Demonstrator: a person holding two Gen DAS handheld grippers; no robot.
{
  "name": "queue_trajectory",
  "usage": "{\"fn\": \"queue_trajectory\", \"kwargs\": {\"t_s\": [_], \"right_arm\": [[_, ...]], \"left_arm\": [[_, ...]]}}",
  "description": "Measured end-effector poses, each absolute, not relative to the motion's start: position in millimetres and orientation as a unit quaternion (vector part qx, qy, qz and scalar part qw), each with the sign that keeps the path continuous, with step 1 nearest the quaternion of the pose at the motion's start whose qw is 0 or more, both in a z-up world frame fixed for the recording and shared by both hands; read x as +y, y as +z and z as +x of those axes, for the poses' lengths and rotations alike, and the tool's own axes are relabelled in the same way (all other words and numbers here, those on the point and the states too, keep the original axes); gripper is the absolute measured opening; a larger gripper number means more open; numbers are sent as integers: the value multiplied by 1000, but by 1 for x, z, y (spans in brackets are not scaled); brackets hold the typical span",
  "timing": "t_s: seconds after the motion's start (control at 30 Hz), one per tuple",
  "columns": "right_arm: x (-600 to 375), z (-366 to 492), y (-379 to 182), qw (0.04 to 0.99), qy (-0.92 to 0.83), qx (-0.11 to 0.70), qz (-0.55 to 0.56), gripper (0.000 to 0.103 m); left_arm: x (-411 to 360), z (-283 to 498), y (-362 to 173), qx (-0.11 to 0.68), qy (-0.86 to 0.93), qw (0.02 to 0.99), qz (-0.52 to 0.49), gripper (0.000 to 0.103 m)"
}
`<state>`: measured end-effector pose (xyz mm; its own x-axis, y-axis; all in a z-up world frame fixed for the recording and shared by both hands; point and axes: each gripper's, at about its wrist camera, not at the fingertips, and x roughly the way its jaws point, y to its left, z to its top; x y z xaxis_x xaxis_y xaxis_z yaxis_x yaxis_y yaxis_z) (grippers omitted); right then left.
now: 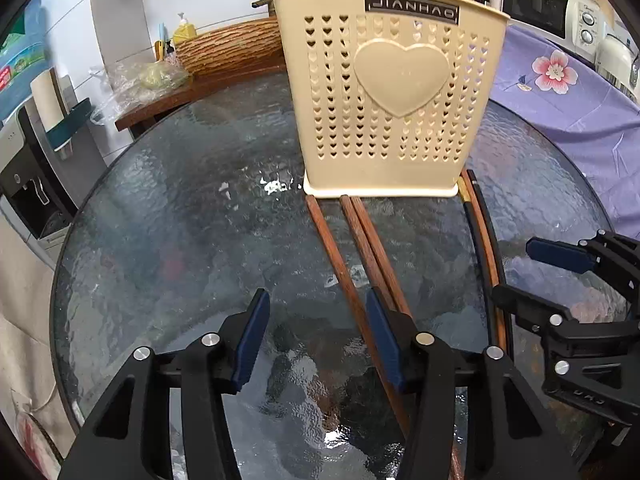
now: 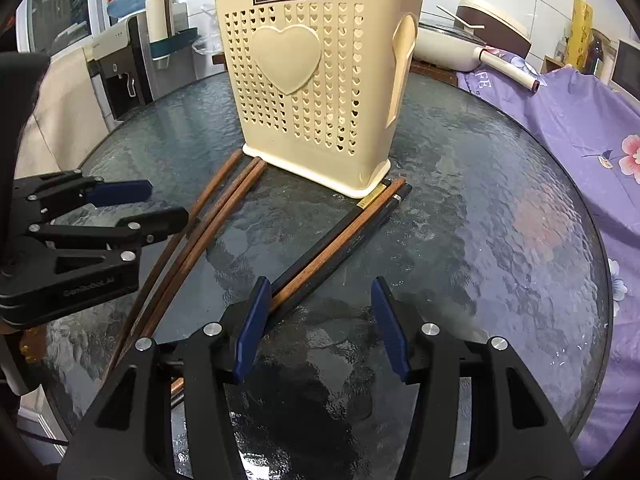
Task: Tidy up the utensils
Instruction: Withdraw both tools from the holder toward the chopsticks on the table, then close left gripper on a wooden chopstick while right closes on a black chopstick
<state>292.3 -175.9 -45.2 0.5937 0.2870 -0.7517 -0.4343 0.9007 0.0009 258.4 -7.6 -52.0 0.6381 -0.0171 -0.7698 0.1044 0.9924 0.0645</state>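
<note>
1. Left wrist view: the left gripper is seen low over the glass counter, its jaws released and nothing pressed between the pads.
2. Three brown chopsticks lie flat on the counter, their far ends at the base of the holder, which stands upright straight ahead. Their long axis runs from the holder back toward the camera, slanting slightly right; one passes just inside the right pad, the other two pass behind that finger.
3. The right gripper is seen at the right edge, over the darker chopsticks.
4. Right wrist view: the right gripper is released as well, nothing gripped.
5. The darker chopsticks, two black and one brown, lie from the holder's near corner diagonally down-left, their near ends passing under the left pad, so they lie left of the jaw gap.
6. The brown chopsticks lie further left, beside the left gripper.
7. Judgement: each hand is nearer its own bundle; a small sideways shift would likely be needed to straddle the sticks across their long axis.
</note>
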Motion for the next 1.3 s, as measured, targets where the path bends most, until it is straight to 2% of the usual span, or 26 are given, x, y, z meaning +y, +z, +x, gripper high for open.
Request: {"fn": "queue_trajectory", "kwargs": {"t_s": [0.57,0.83,1.1,1.3], "right_arm": [[-208,296,-46,877,184,431,-103,53],[-201,312,-44,873,177,445,-91,52],[-196,342,-42,875,152,453,-76,43],[-193,367,-40,878,128,456,-65,27]], "left_arm": [[1,260,-54,435,-32,898,51,47],[5,286,-54,448,-20,893,38,47],[6,317,-56,460,-10,887,30,47],[9,334,-55,468,-7,884,14,38]]}}
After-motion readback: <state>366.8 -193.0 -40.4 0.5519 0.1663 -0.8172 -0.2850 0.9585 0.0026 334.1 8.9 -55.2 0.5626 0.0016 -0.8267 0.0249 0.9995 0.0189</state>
